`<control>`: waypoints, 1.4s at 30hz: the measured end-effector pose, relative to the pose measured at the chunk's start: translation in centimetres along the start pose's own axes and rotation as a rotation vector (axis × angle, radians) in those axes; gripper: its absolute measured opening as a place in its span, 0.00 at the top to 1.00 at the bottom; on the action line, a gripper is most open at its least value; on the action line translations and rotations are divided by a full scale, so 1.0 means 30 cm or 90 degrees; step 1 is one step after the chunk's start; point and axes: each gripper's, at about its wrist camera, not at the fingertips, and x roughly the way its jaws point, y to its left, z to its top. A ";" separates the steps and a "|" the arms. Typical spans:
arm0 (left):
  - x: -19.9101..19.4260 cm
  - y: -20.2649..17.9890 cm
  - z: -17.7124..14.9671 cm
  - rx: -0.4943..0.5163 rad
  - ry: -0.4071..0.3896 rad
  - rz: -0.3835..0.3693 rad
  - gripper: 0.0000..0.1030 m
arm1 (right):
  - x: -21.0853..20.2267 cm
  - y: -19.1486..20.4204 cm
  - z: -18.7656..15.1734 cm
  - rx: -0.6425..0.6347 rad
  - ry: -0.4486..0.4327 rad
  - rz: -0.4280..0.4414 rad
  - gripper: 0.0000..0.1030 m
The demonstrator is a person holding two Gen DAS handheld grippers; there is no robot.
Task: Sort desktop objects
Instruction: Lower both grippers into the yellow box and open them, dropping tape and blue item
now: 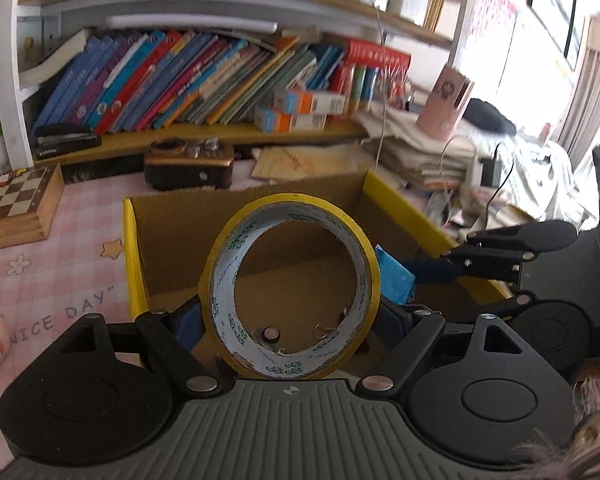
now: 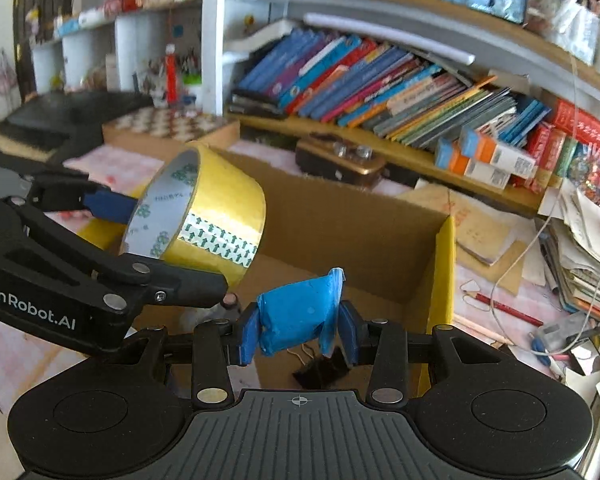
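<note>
Where the two hands meet over the open cardboard box (image 1: pixel 172 240), each pair of tongs carries something. The left tongs (image 1: pixel 290 316) stand wide, their blue pads pressed on the outer sides of a roll of yellow tape (image 1: pixel 352 240): a glossy, translucent band wound on a pale cardboard core printed with small green marks. The right tongs (image 2: pixel 298 330) are drawn in narrow and pinch a blue packet (image 2: pixel 300 312), a soft, crinkled plastic wrapper with a crimped, frayed end sticking up. Both things hang above the box, not resting in it.

The box is plain brown corrugated board with yellow tape along its edges, and it sits on a worktop (image 1: pixel 40 280) covered in a pink checked cloth with printed letters.

Looking straight through the ring, the left wrist view shows the box floor with a few small metal bits, among them a round silver piece (image 1: pixel 271 335) and bent wire clips; it also shows a wooden chessboard (image 1: pixel 16 200) on the left. The right wrist view shows the roll from the side, with its shiny outer face and a strip of green arrows, and a dark crumpled thing (image 2: pixel 320 372) on the box floor. It also takes in a red pencil (image 2: pixel 504 308) lying on the worktop right of the box, beside stacked papers. Slanting books (image 2: pixel 360 80) fill the shelf behind in both views.
</note>
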 end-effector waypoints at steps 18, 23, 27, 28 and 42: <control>0.046 -0.009 0.005 0.031 0.035 0.029 0.16 | 0.066 -0.011 0.003 -0.032 0.084 0.054 0.59; -0.023 -0.003 0.007 0.013 -0.015 0.019 0.05 | 0.041 -0.028 0.005 -0.018 0.059 0.038 0.58; -0.092 0.001 0.013 0.000 -0.060 0.022 0.03 | -0.007 -0.045 0.023 0.005 0.025 0.024 0.57; -0.105 0.000 0.015 -0.003 -0.067 0.024 0.03 | -0.020 -0.046 0.027 0.006 0.017 0.019 0.57; -0.338 0.005 -0.021 -0.045 -0.162 0.033 0.00 | -0.214 -0.007 -0.017 0.065 -0.084 -0.044 0.47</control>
